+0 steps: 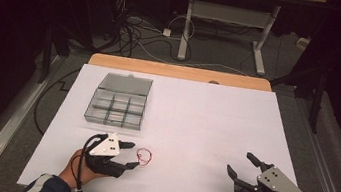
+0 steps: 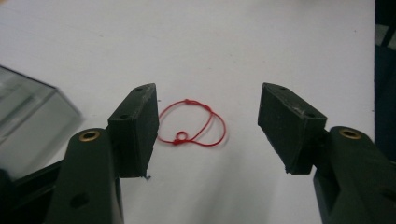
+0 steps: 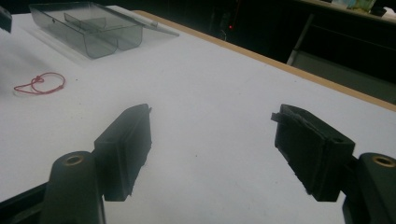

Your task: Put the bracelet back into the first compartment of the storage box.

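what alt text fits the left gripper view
A thin red string loop, knotted and folded over itself, lies on the white table sheet between the open black jaws of the left gripper, untouched. A clear plastic box sits at the left edge.

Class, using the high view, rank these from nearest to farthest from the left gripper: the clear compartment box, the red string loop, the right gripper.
1. red string loop, just beyond the left gripper tips.
2. clear compartment box, further up the table.
3. right gripper, far across at the right.
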A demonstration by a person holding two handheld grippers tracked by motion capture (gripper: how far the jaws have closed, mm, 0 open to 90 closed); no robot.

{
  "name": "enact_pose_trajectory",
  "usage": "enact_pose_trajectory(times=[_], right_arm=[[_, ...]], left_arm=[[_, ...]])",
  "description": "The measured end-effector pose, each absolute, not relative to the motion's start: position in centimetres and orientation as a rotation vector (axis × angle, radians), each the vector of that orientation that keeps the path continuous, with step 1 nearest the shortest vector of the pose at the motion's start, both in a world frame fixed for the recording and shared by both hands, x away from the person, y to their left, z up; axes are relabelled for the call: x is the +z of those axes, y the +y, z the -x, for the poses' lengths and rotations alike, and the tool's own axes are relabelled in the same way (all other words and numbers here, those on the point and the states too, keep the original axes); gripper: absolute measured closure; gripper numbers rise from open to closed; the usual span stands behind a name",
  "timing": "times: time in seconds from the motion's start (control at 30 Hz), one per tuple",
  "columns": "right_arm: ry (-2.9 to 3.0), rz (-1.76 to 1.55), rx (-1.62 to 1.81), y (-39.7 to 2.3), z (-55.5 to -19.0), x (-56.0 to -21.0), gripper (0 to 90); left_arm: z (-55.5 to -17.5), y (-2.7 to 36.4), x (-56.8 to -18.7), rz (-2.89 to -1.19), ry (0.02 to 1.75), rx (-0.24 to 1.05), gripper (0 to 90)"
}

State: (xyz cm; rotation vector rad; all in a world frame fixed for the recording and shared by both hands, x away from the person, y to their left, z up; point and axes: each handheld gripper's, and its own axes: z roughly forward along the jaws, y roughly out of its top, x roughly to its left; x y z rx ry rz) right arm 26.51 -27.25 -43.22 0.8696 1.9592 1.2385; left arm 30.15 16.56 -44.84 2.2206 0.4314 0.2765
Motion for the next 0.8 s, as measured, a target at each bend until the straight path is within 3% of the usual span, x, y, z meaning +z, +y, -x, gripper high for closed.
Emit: enact_pose_trajectory(times=[0.27, 0.37, 0.43, 0.53, 0.73, 0.8], right_arm=[[1.990, -0.853, 1.220, -27.0, -26.6, -43.4, 27.2], [1.992, -0.844, 1.213, -26.9, -26.5, -43.4, 27.3], [1.996, -0.844, 1.203, -26.9, -26.6, -43.4, 27.9], [2.005, -0.839, 1.195, -26.8, -26.6, -43.5, 28.7], [2.010, -0.825, 1.200, -26.8, -26.7, -43.6, 28.9], [2.014, -0.830, 1.193, -26.7, -26.7, -43.7, 28.9]], left_arm=[[-31.7, 14.0, -46.7, -2.299, 0.407, 0.144, 41.8], [-31.9, 13.3, -47.3, -2.341, 0.403, 0.155, 42.1], [-32.2, 12.9, -47.6, -2.374, 0.414, 0.163, 49.5], [-32.7, 12.8, -47.8, -2.370, 0.450, 0.138, 51.8], [-33.4, 12.9, -47.8, -2.370, 0.481, 0.136, 67.6], [-33.3, 12.8, -47.7, -2.387, 0.478, 0.145, 68.5]])
